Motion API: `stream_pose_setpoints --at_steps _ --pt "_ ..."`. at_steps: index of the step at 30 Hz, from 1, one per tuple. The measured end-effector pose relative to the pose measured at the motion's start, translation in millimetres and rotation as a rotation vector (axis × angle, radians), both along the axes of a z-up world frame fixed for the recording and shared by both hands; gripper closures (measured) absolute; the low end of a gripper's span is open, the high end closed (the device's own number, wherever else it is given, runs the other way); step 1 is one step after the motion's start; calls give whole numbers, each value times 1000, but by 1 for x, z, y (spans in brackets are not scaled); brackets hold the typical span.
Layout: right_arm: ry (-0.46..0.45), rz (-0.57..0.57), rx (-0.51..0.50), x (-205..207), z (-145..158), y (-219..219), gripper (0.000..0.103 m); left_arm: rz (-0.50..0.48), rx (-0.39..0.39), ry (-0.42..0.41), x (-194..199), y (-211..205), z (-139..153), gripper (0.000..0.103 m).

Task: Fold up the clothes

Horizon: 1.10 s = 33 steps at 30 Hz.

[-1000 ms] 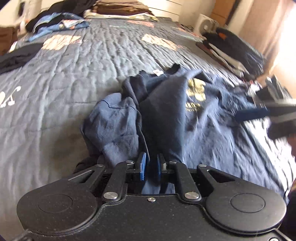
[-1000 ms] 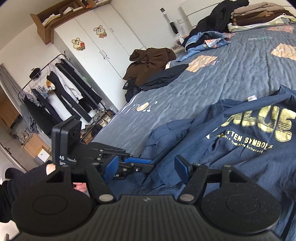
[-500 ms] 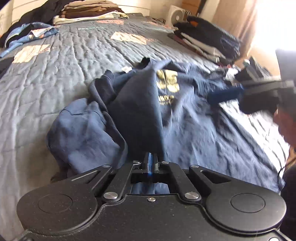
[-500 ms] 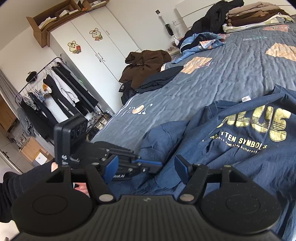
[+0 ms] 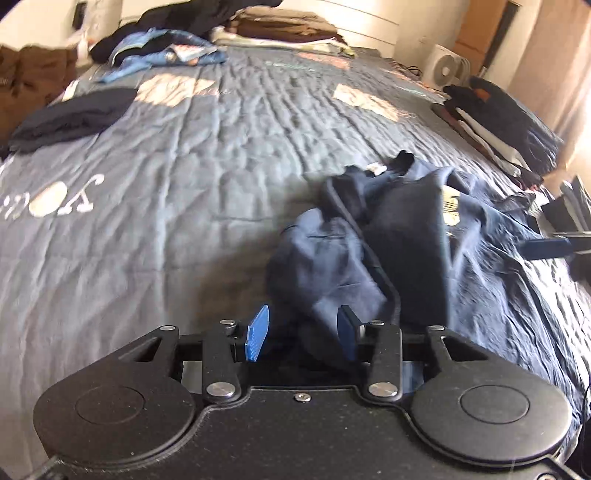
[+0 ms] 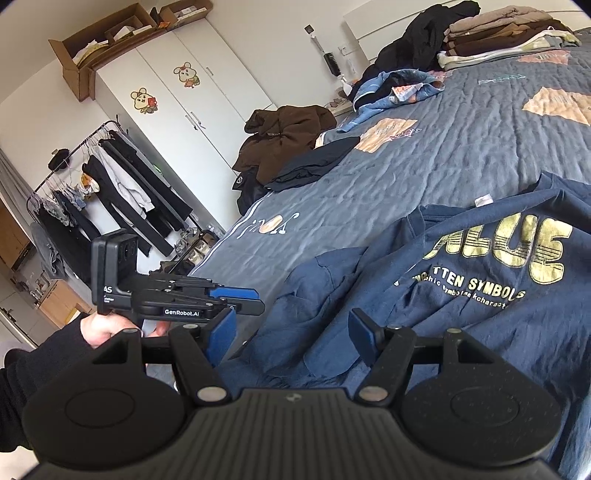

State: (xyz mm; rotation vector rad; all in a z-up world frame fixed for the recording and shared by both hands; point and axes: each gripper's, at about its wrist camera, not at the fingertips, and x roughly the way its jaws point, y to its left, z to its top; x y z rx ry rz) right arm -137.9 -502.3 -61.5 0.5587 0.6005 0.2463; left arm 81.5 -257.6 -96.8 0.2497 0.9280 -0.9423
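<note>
A navy sweatshirt (image 5: 406,240) with gold lettering (image 6: 517,251) lies crumpled on the bed, its left sleeve bunched toward me. My left gripper (image 5: 303,334) hangs over the near end of that sleeve. Its jaws are opening and the blue pads (image 5: 258,334) stand apart; loose cloth lies between them, untouched. In the right wrist view the left gripper (image 6: 236,295) shows side-on in a person's hand (image 6: 99,328). My right gripper (image 6: 291,338) stands open above the sweatshirt's lower left edge, with nothing pinched. Its blue fingertip (image 5: 546,247) shows at the right edge of the left wrist view.
The grey-blue quilt (image 5: 184,166) covers the bed. A folded dark garment (image 5: 74,114) and a brown heap (image 6: 284,136) sit at the left edge. Folded stacks (image 6: 506,33) lie at the head, another pile (image 5: 498,114) at the right. A wardrobe (image 6: 177,110) and clothes rack (image 6: 92,192) stand beyond.
The left gripper closed on the sleeve fabric half a second ago; now its jaws have parted and the cloth has dropped free. The left hand has shifted left. The right gripper has stayed put.
</note>
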Motion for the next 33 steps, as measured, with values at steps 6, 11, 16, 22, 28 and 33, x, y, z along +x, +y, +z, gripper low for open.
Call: stream_pose_setpoints --at_steps 6,11,16,22,28,33 --pt "1 10 -4 2 -1 4 37 -80 31 -104 2 -31 -13 83" --pt "8 8 -2 1 -3 3 37 -72 25 -211 15 -38 8 96" --pt "7 -6 7 -1 -4 -2 37 -23 -8 -384 50 -43 62 100" --pt "11 -9 9 -1 -7 -3 37 -18 5 -657 90 -92 109 101" --pt "22 -12 9 -1 -11 -5 37 58 122 -749 126 -138 85 94" --pt "19 -18 16 -4 -11 -8 37 32 107 -529 120 -96 73 78"
